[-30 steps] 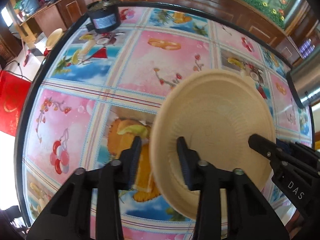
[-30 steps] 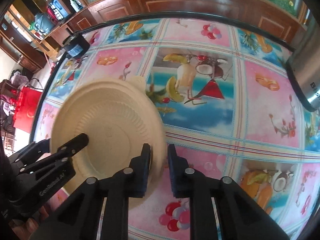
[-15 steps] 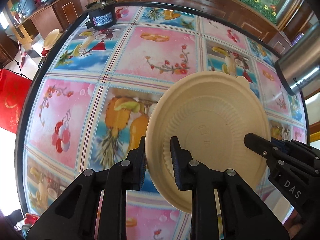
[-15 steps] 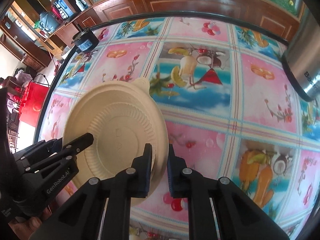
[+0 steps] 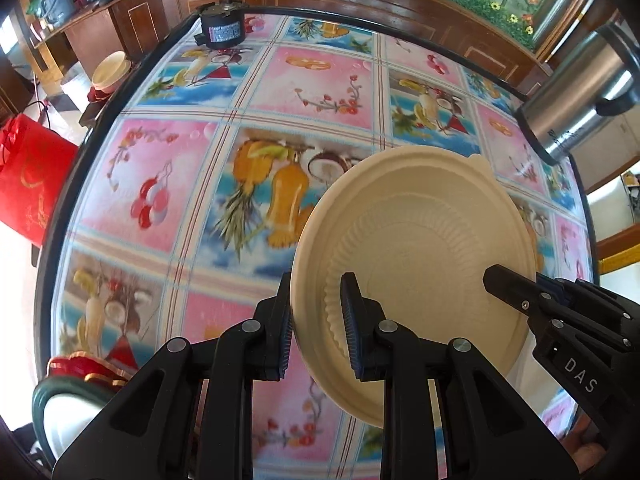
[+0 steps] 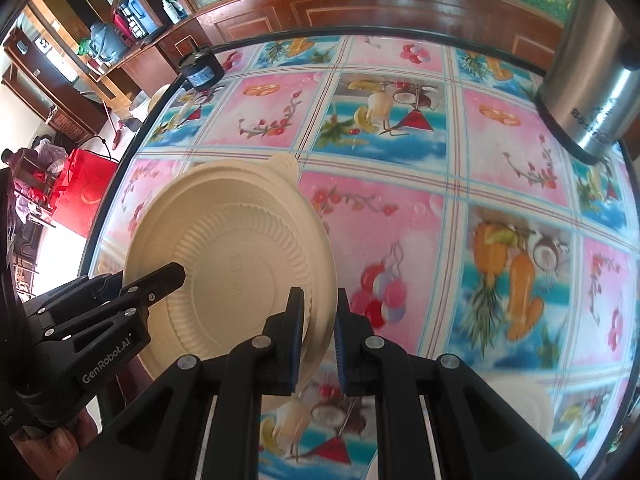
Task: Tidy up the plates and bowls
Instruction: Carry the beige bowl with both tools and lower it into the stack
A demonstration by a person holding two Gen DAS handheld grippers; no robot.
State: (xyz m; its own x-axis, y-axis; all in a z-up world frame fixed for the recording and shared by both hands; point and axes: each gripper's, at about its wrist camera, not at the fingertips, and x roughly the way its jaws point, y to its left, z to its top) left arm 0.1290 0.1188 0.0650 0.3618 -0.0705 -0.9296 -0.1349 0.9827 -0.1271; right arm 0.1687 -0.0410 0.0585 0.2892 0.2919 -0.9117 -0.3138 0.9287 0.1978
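A cream round plate (image 5: 416,256) with a ribbed inner ring and a small tab on its far rim hangs tilted above the fruit-patterned tablecloth (image 5: 168,168). My left gripper (image 5: 318,292) is shut on its left rim. On the opposite rim my right gripper (image 6: 318,304) is shut too. Each gripper shows in the other's view: the right gripper (image 5: 504,284) lies over the plate's right side, and the left gripper (image 6: 168,276) lies over the left side of the plate (image 6: 240,256). A second cream plate (image 6: 516,400) lies on the table, near right.
A steel urn (image 5: 580,92) stands at the table's far right, and a black motor (image 5: 222,30) at its far left edge. A cream bowl (image 5: 110,74) sits on a stool beyond the left rim, above a red bag (image 5: 32,184). A green-rimmed object (image 5: 52,408) is near left.
The left jaws closed onto the plate's rim. Both grippers then lifted the plate and carried it back toward the near side of the table.
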